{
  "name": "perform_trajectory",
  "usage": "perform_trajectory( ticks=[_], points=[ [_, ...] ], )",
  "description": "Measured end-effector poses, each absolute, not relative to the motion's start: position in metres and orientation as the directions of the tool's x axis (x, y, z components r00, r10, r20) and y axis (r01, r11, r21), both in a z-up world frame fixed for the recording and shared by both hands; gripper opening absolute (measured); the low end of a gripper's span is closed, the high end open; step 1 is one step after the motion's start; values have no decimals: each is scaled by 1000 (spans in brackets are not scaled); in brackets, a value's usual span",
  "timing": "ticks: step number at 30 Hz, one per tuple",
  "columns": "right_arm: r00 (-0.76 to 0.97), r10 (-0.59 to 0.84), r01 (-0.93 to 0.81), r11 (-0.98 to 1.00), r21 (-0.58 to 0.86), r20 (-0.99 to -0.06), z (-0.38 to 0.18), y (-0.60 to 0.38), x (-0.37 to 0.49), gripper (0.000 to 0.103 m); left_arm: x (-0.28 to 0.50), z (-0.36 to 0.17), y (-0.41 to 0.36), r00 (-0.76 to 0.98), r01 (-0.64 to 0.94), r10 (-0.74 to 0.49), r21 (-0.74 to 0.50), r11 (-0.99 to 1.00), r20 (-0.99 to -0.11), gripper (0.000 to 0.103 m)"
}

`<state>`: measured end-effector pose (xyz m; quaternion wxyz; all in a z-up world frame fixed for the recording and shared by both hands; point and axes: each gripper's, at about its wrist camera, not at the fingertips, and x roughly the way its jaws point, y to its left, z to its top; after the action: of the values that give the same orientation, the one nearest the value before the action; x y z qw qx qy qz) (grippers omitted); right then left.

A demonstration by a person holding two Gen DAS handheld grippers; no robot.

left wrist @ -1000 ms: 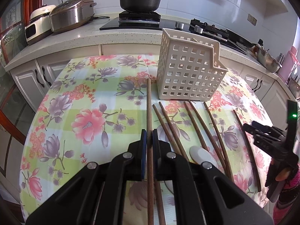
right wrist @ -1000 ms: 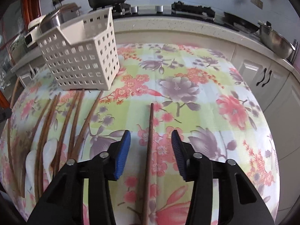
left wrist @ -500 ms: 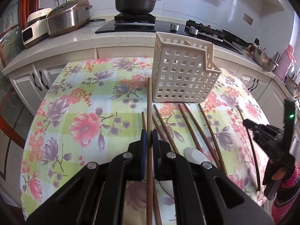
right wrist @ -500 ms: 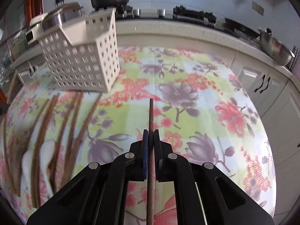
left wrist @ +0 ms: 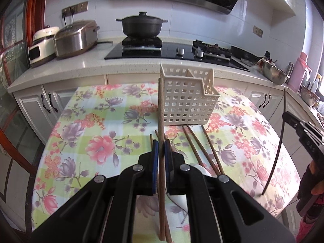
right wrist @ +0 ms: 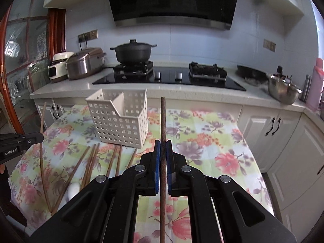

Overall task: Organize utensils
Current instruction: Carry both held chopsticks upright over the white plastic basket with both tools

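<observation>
My left gripper (left wrist: 160, 148) is shut on a brown chopstick (left wrist: 161, 111), held above the table with its tip near the left wall of the white slotted basket (left wrist: 188, 99). My right gripper (right wrist: 163, 148) is shut on another brown chopstick (right wrist: 163, 119), lifted and pointing up, right of the basket (right wrist: 119, 119). Several more chopsticks (left wrist: 194, 141) lie on the floral tablecloth in front of the basket; they also show in the right wrist view (right wrist: 89, 162). A white spoon (right wrist: 73, 188) lies among them.
The floral-clothed table (left wrist: 91, 133) ends near white kitchen cabinets (right wrist: 273, 125). Behind are a counter with a black pot (left wrist: 141, 25), rice cookers (left wrist: 75, 38), a gas hob (right wrist: 206, 70) and a steel bowl (right wrist: 283, 90).
Both grippers have risen with their chopsticks lifted off the table. The right gripper, open a second ago, closed on its chopstick and raised it.
</observation>
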<state>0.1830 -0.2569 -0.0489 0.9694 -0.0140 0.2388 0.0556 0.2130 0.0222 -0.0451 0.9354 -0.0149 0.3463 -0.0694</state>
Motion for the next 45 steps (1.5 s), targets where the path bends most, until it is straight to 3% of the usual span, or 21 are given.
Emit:
perform_trajectory(
  ticks=[20, 45],
  points=[
    [925, 111, -117, 993, 6, -364, -19, -254, 138, 5, 177, -18, 21, 812, 138, -149, -61, 989, -565, 6],
    [935, 175, -179, 984, 18, -309, 14, -231, 176, 5, 212, 30, -4, 860, 165, -163, -39, 986, -483, 6]
  ],
)
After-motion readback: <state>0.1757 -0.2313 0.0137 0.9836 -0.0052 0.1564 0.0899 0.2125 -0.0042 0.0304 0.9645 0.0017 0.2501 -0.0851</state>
